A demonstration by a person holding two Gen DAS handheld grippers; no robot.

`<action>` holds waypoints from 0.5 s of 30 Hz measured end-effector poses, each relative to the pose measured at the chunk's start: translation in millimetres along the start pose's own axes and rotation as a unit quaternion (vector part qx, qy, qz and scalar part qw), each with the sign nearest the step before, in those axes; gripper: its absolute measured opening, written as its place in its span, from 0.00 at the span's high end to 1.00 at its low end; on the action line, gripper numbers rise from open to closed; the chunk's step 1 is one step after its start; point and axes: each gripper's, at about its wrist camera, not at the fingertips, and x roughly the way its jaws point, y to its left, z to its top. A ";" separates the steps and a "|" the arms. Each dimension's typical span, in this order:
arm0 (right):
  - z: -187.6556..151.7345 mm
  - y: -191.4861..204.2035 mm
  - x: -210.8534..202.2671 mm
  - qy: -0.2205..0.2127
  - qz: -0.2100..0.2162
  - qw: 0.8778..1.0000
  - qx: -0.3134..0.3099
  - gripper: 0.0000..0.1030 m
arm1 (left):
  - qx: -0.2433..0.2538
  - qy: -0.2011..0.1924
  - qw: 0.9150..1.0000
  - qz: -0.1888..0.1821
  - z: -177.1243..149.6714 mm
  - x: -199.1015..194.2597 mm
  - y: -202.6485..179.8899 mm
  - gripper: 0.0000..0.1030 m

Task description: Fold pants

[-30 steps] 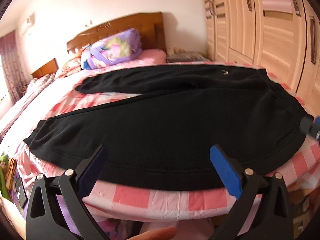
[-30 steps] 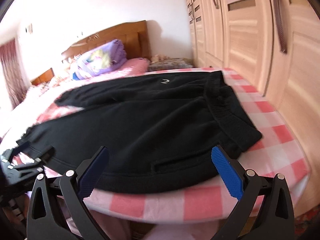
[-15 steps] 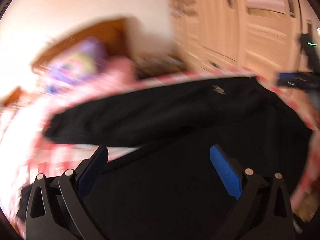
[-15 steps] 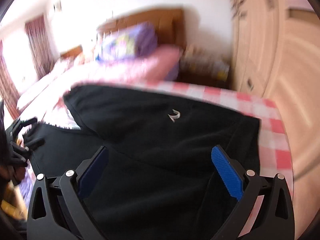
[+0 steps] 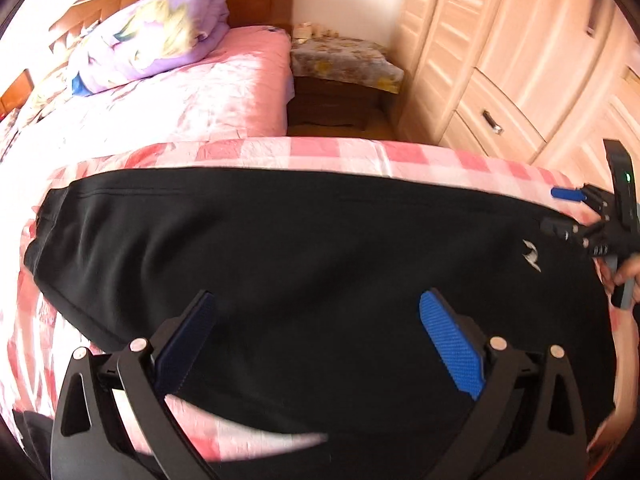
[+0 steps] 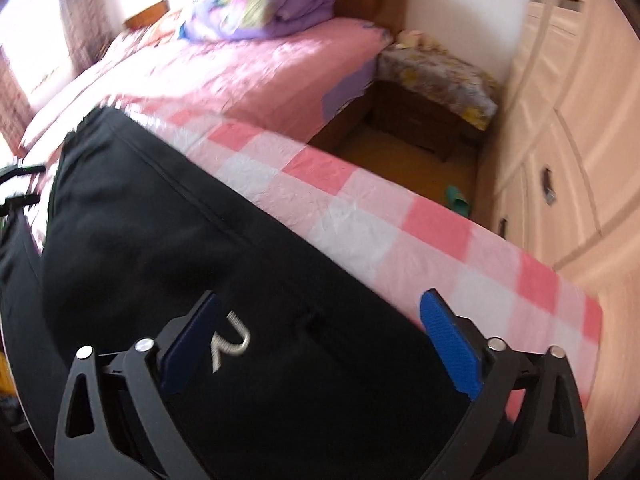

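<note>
One small silver logo (image 6: 230, 346), no readable lettering, marks the black pants (image 5: 320, 264) beneath the released left claw (image 5: 320, 344) and the right claw (image 6: 320, 344), unclenched though its jaws have just been closing slightly.

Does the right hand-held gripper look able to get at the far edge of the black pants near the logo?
Probably yes. The right hand-held gripper hangs open right over the black pants, its jaws straddling that edge beside the white logo, and nothing lies on the checked sheet to block it.
</note>
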 end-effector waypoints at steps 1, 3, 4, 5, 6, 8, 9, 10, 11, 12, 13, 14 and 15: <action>5.4 0.7 7.7 0.008 0.007 1.000 -0.011 0.12 | -0.001 0.000 1.000 -0.005 6.2 4.4 0.6 0.01; 13.1 1.4 17.3 0.014 0.023 0.999 -0.022 0.13 | -0.008 0.001 1.000 -0.012 16.8 14.3 0.2 0.01; 16.3 1.1 23.1 0.021 0.035 0.999 -0.029 0.13 | -0.013 0.004 1.000 -0.017 21.1 19.5 0.8 0.01; 18.2 0.7 28.0 0.027 0.043 0.998 -0.035 0.13 | -0.016 0.006 1.000 -0.024 20.2 21.7 -0.4 0.01; 19.7 0.5 32.0 0.033 0.047 0.998 -0.037 0.16 | -0.021 0.012 0.999 -0.040 23.8 28.4 -0.8 0.01; 20.9 -0.9 33.7 0.031 0.073 0.996 -0.039 0.23 | -0.036 0.028 0.996 -0.077 28.9 40.0 0.9 0.03; 19.9 -0.4 30.2 0.026 0.089 0.995 -0.044 0.42 | -0.045 0.035 0.994 -0.091 30.2 43.6 1.8 0.06; 18.3 0.6 26.9 0.024 0.107 0.993 -0.045 0.59 | -0.057 0.045 0.991 -0.112 29.8 47.8 -0.3 0.09; 16.0 3.1 24.1 0.020 0.104 0.993 -0.049 0.60 | -0.065 0.054 0.989 -0.124 29.7 51.2 -3.3 0.14; 13.3 7.9 20.8 0.018 0.101 0.993 -0.056 0.66 | -0.071 0.061 0.987 -0.132 30.9 54.7 -5.0 0.15; 10.1 12.0 16.2 0.011 0.090 0.994 -0.066 0.74 | -0.075 0.064 0.986 -0.137 32.2 56.6 -5.7 0.15; 7.1 17.2 9.9 -0.002 0.061 0.995 -0.079 0.81 | -0.080 0.066 0.984 -0.144 33.1 57.8 -7.7 0.15; 4.4 21.9 4.2 -0.011 0.041 0.995 -0.089 0.91 | -0.091 0.070 0.981 -0.153 33.7 58.1 -9.7 0.15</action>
